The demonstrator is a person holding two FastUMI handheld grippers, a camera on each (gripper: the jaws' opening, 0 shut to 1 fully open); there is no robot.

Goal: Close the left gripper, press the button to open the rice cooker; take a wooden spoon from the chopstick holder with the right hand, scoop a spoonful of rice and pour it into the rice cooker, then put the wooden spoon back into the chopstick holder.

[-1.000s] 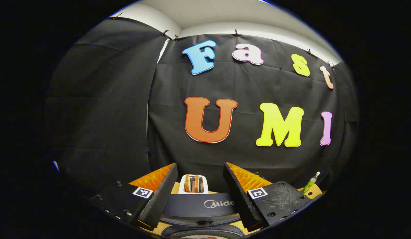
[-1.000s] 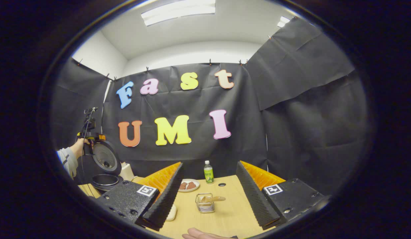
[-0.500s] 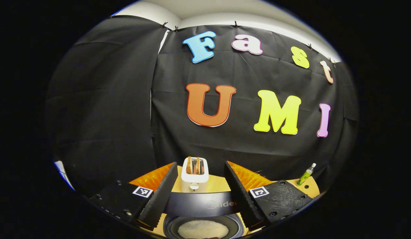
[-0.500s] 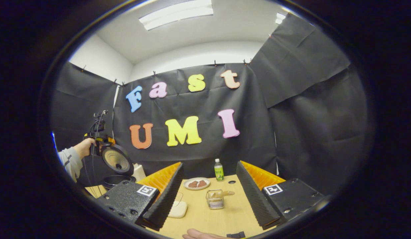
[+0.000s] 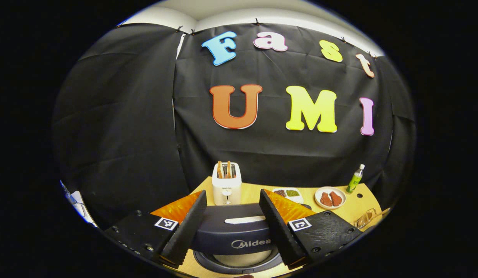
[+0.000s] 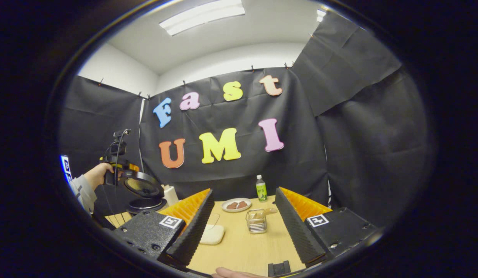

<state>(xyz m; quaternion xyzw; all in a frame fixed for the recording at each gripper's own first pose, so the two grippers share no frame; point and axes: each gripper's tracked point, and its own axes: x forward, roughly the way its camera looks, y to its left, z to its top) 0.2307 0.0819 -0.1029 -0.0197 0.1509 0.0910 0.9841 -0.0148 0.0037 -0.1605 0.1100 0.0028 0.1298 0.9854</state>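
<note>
The rice cooker (image 5: 233,235) is seen at six o'clock in the left gripper view, its dark lid (image 5: 239,226) lying between the spread fingers of the left gripper (image 5: 232,227), which grips nothing. In the right gripper view the rice cooker is found at nine o'clock, lid partly raised over the pot, with a hand (image 6: 98,175) holding the left gripper behind it. Whether the lid is being lowered or lifted cannot be told.

The chopstick holder (image 6: 256,221) stands just past centre at six o'clock on the table (image 6: 239,251), and the wooden spoon (image 6: 266,212) is leaned out of it toward two o'clock. The right gripper (image 6: 239,226) is held wide open, well short of the holder.

The spoon-fetching step is judged to be in hand. Next, the right gripper must be advanced and closed on the spoon's handle.
</note>
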